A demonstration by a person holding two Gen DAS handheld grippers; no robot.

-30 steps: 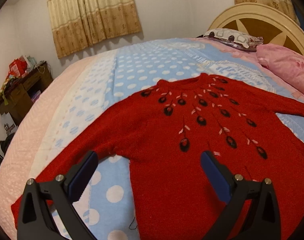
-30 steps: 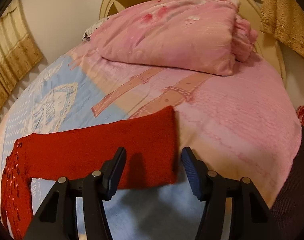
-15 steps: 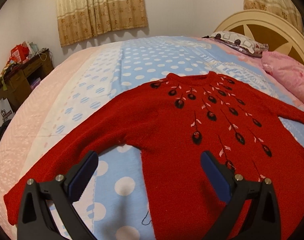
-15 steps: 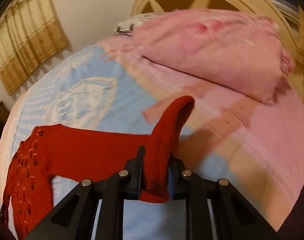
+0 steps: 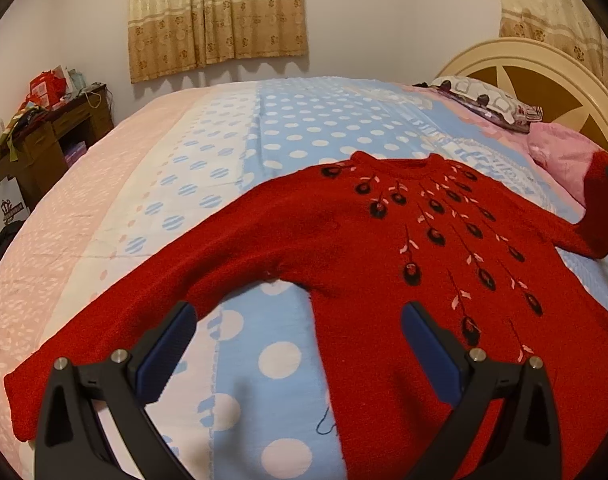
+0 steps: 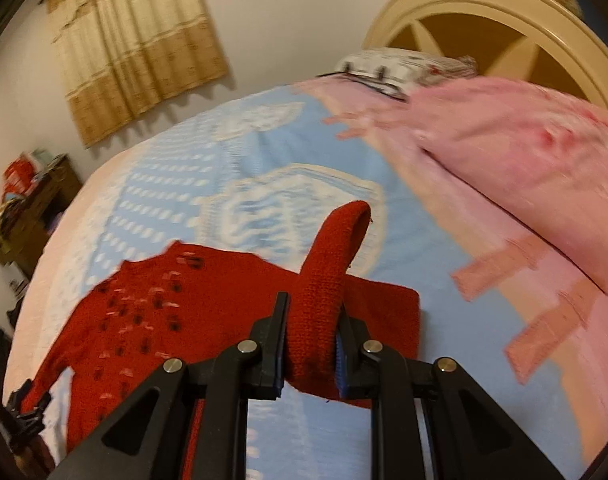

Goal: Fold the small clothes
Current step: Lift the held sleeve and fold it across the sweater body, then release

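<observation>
Since the earlier frames the right sleeve (image 6: pixel 328 280), which lay flat on the pink side of the bed (image 5: pixel 208 148), has been pinched at its cuff and lifted off the cover, and it now arcs up and over toward the sweater's body. The left view has slid a little sideways, so more of the left sleeve (image 5: pixel 116 320) shows.

The red sweater (image 5: pixel 384 280) lies face up across the middle of the bed, neckline toward the far side, hem toward the near side, its body flat on the blue dotted cover. The left sleeve stretches out flat to the near left, untouched.

The right gripper (image 6: pixel 310 340) is clamped on the right sleeve's cuff end, knit bunched between its pads. The left gripper (image 5: pixel 298 352) hangs with jaws wide apart and nothing between them, above the gap between left sleeve and body.

By my reading the fold has only begun: one sleeve is on its way inward and not yet laid down; the other sleeve and the body folds remain.
</observation>
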